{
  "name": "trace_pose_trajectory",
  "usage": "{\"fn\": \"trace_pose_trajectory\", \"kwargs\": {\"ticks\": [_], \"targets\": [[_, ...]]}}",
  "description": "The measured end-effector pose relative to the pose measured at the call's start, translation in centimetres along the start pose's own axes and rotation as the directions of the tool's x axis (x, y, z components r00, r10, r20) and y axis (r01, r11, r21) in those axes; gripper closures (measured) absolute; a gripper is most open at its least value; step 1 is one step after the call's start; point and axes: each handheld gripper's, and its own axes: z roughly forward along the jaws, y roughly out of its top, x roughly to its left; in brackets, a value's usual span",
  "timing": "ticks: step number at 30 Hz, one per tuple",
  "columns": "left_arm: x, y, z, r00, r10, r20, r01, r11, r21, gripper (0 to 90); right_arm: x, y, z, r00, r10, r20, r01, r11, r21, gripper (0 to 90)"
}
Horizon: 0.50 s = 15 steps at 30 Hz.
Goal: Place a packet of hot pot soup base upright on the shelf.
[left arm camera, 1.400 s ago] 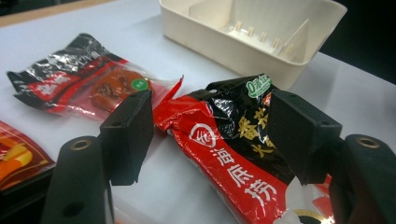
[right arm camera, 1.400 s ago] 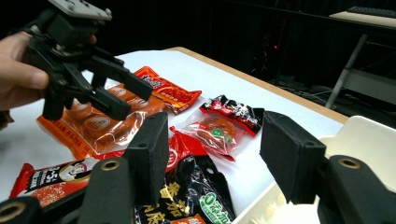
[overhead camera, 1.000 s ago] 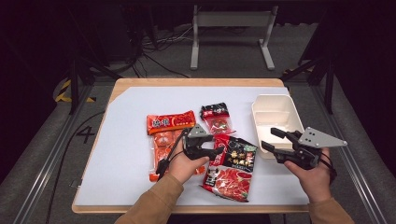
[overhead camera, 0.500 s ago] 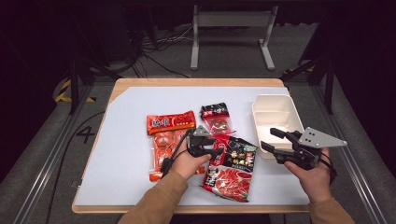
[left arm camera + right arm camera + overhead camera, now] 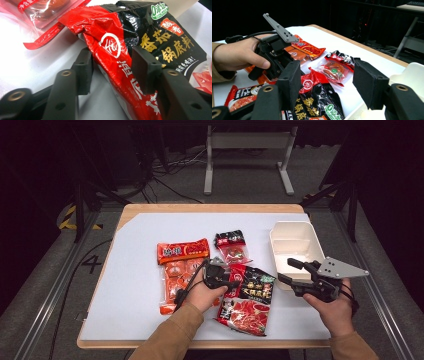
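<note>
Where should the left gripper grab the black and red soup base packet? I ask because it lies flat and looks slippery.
Probably its crumpled red top edge: on the soup base packet that corner lifts off the table, and the left gripper, jaws just closing, already straddles it from the packet's left.

Tray right of pouch (snack packs left).

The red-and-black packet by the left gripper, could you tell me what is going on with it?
A person works two handheld grippers at a table. The left gripper has its fingers either side of the packet's raised top edge and has just been closing; the pads do not yet look pressed on it. The right gripper hovers open beside the white tray. Two other packets lie nearby.
</note>
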Motion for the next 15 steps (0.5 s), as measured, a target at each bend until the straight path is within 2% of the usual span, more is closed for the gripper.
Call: {"fn": "trace_pose_trajectory", "kwargs": {"ticks": [3,8,13,15], "targets": [[0.3,-0.1,-0.1,0.9992,-0.03,0.027,0.03,0.9994,-0.014,71.2,0.0,0.0,0.0,1.0,-0.003,-0.002,0.003,1.0,-0.001,39.9],[0.1,-0.1,-0.4,0.9968,-0.076,0.025,0.077,0.9965,-0.032,77.8,0.0,0.0,0.0,1.0,-0.001,-0.003,0.001,1.0,-0.003,39.7],[-0.5,0.1,-1.2,0.9973,-0.073,0.012,0.073,0.9953,-0.062,82.0,-0.1,0.0,-0.2,1.0,0.0,0.001,0.0,1.0,-0.003,39.8],[-0.9,0.2,-2.0,0.9977,-0.067,0.014,0.068,0.9935,-0.091,82.9,-0.2,0.1,-0.2,1.0,-0.002,-0.002,0.002,1.0,0.001,41.4]]}}
